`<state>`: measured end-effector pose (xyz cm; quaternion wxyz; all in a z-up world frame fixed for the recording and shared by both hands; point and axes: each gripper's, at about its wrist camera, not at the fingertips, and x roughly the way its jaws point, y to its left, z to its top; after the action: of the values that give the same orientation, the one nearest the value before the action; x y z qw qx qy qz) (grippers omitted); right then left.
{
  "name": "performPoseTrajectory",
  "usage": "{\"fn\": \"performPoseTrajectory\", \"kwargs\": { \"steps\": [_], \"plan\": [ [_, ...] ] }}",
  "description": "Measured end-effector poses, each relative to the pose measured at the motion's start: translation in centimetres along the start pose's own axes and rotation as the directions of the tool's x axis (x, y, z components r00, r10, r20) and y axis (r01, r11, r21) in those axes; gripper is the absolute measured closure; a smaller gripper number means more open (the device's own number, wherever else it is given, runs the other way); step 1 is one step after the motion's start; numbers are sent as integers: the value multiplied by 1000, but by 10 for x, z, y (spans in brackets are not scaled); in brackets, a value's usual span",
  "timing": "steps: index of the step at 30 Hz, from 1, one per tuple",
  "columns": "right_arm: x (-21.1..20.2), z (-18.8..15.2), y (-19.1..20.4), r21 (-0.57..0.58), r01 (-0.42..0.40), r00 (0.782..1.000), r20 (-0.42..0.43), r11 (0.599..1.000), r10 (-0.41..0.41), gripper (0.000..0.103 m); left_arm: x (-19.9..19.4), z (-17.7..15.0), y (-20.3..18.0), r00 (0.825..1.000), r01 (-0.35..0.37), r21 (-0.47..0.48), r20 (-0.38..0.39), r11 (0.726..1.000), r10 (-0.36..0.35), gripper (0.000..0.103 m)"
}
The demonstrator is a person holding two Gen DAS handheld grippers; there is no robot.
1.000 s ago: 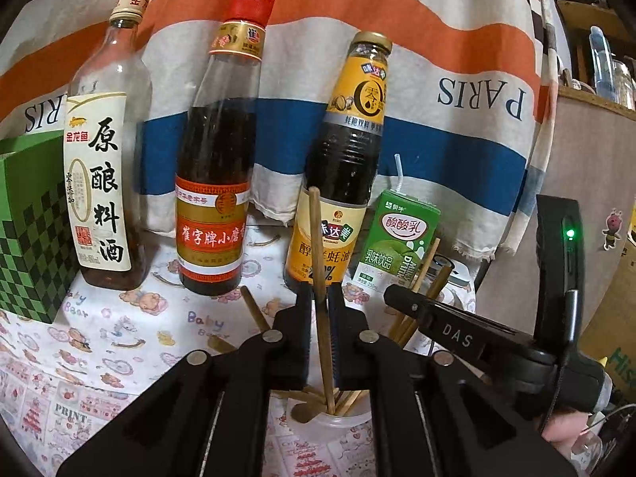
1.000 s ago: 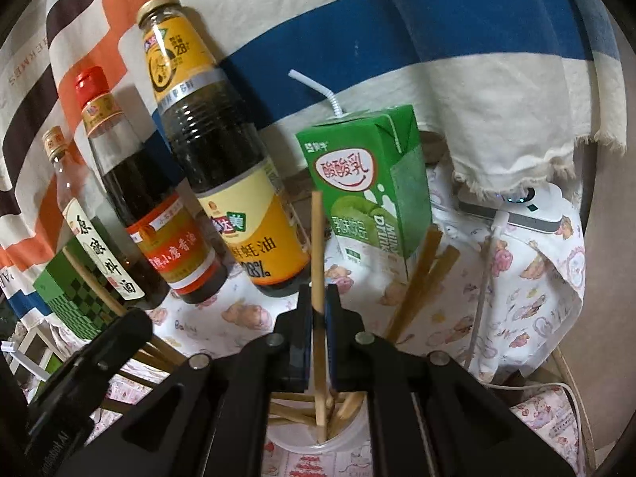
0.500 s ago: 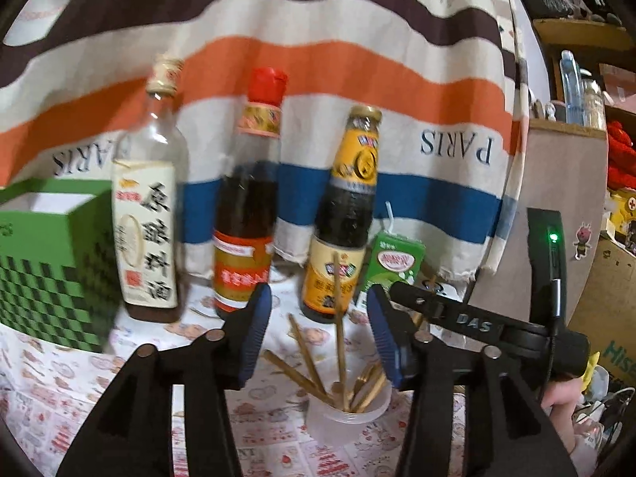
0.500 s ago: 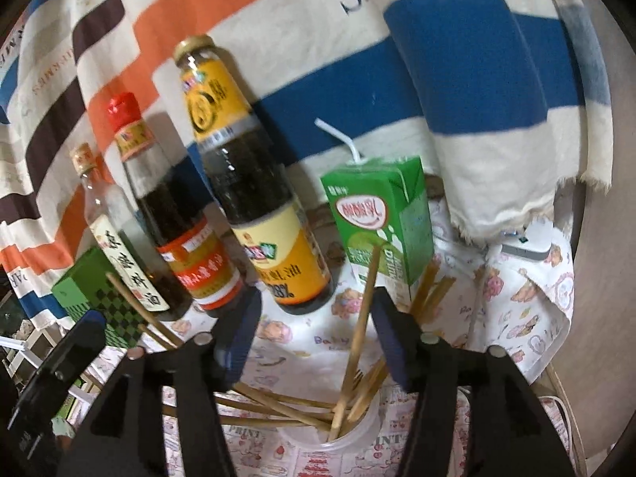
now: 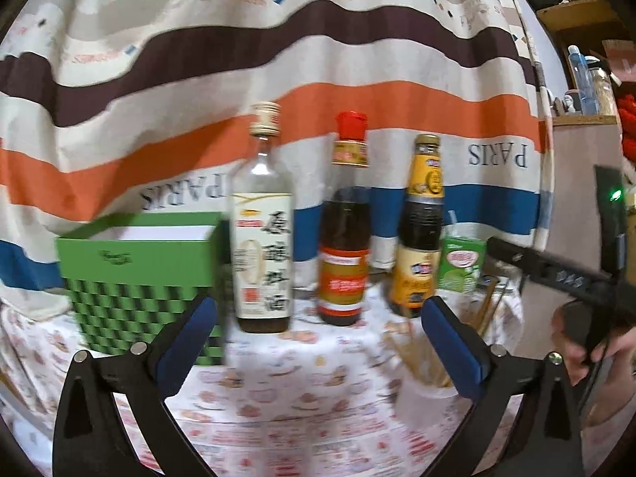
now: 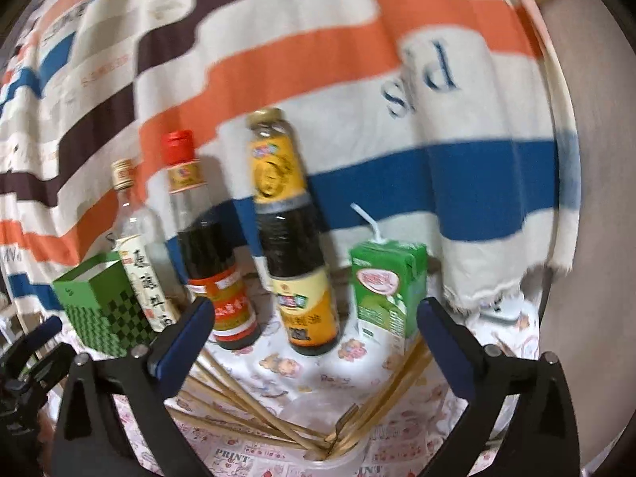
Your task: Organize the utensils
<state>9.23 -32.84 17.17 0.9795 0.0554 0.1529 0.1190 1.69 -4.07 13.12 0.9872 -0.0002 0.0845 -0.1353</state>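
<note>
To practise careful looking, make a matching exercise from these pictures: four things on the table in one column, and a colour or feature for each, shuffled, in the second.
Things:
1. cooking wine bottle
2. middle bottle
3. drink carton
4. box

Features:
A. red cap
B. white bent straw
C. green checked sides, open top
D. white label with large black characters

Pairs: 1-D, 2-A, 3-B, 4-C

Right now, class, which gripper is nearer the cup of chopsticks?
Right. The right gripper hangs just above the cup, fingers opening, empty. The left gripper sits farther back, cup ahead.
</note>
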Motion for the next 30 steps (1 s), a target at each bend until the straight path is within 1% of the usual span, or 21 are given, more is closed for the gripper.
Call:
{"fn": "performPoseTrajectory", "kwargs": {
  "steps": [2, 4, 6, 7, 10, 14, 15, 17, 19, 21, 23, 25, 26, 28, 30],
  "plan": [
    [-7, 0, 11, -20, -12, 1000, 28, 1000, 12, 0, -4, -5, 11, 1000, -18, -2, -6, 1000, 18, 1],
    [-15, -3, 20, -19, -32, 998, 55, 999, 33, 0, -7, -12, 23, 1000, -20, -23, -21, 1000, 19, 1],
    [-16, -10, 26, 14, -47, 997, 61, 999, 47, 0, -13, -22, 33, 999, -41, -43, 1, 998, 41, 1],
    [-16, -17, 31, 22, -48, 997, 55, 999, 47, 0, -16, -27, 38, 999, -48, -45, -1, 998, 48, 1],
    [-17, -40, 48, -10, -19, 999, 40, 1000, 20, 0, -18, -43, 49, 996, -64, -47, -60, 997, 61, 1],
    [-26, -72, 55, -32, -46, 999, -9, 998, 46, 0, -29, -71, 62, 988, -127, -64, -97, 990, 121, 1],
    [-30, -80, 56, -43, -39, 999, -15, 998, 39, 0, -32, -80, 65, 986, -134, -80, -109, 988, 125, 1],
    [-36, -96, 54, -54, -20, 1000, -23, 998, 19, 0, -34, -93, 70, 983, -126, -102, -145, 987, 111, 1],
    [-39, -109, 51, -58, -18, 999, -39, 998, 16, 0, -38, -102, 73, 981, -133, -115, -157, 984, 115, 1],
    [-40, -122, 46, -56, -4, 999, -50, 998, 1, 0, -39, -107, 72, 980, -144, -117, -155, 983, 125, 1],
    [-38, -133, 41, -45, 11, 999, -51, 999, -13, 0, -42, -110, 72, 983, -139, -125, -140, 982, 121, 1],
    [-34, -140, 38, -30, 12, 998, -59, 999, -14, 0, -45, -114, 74, 989, -123, -137, -98, 983, 110, 1],
    [-30, -143, 36, -23, 7, 997, -78, 1000, -9, 0, -45, -114, 76, 990, -122, -145, -86, 982, 111, 1],
    [-26, -148, 33, -13, 13, 995, -100, 1000, -15, 0, -46, -115, 81, 989, -132, -164, -82, 978, 120, 1],
    [-24, -153, 33, -33, 27, 994, -101, 999, -30, 0, -50, -115, 83, 988, -147, -172, -70, 974, 137, 1]
  ]
}}
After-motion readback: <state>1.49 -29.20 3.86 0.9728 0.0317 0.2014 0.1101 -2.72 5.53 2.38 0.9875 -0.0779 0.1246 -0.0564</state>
